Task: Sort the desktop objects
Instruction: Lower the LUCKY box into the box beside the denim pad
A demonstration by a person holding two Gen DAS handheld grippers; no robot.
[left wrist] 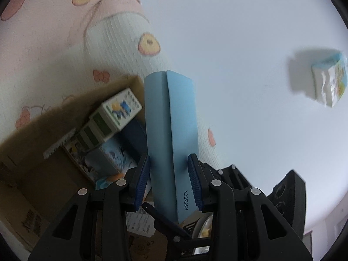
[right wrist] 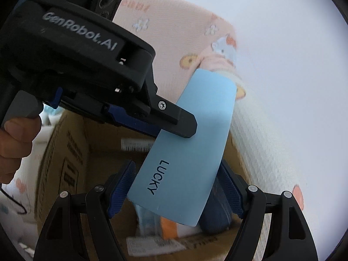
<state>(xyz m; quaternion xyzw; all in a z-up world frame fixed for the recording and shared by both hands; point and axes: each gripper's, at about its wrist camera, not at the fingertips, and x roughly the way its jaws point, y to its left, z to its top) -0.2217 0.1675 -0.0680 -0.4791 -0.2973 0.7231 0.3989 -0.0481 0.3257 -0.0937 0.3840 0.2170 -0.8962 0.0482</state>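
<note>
1. Blue pads of the left gripper (left wrist: 169, 180) are clamped on both faces of a light blue case (left wrist: 171, 134) printed "LUCKY", biting near its lettered end while the rest sticks out far ahead.
2. Right gripper (right wrist: 176, 192) now: its jaws stand apart on either side of the same case's lower end. Whether the pads actually touch it, I cannot tell; it looks like a loose bracket, not a squeeze.
3. Where is the case? In the air, tilted, over the open cardboard box (left wrist: 26, 187), which sits on a cartoon-print cloth (left wrist: 50, 50).
4. Inside the box, on the left: a small white carton (left wrist: 118, 113) with a cartoon figure lies on top of more packets, with a dark blue item (left wrist: 134, 139) just beside the case.
5. Far right, well apart from all this, a small wrapped packet (left wrist: 328, 82) waits on the pale table (left wrist: 239, 54), apparently still to be sorted.
6. My read: this is the drop-off. To do it well, lower the case's lettered end into the free gap right of the cartons before letting go, so it slides in flat and does not tip off the rim.
7. One risk: with two grippers crowding one slim case, release one cleanly first, or it may twist.
</note>
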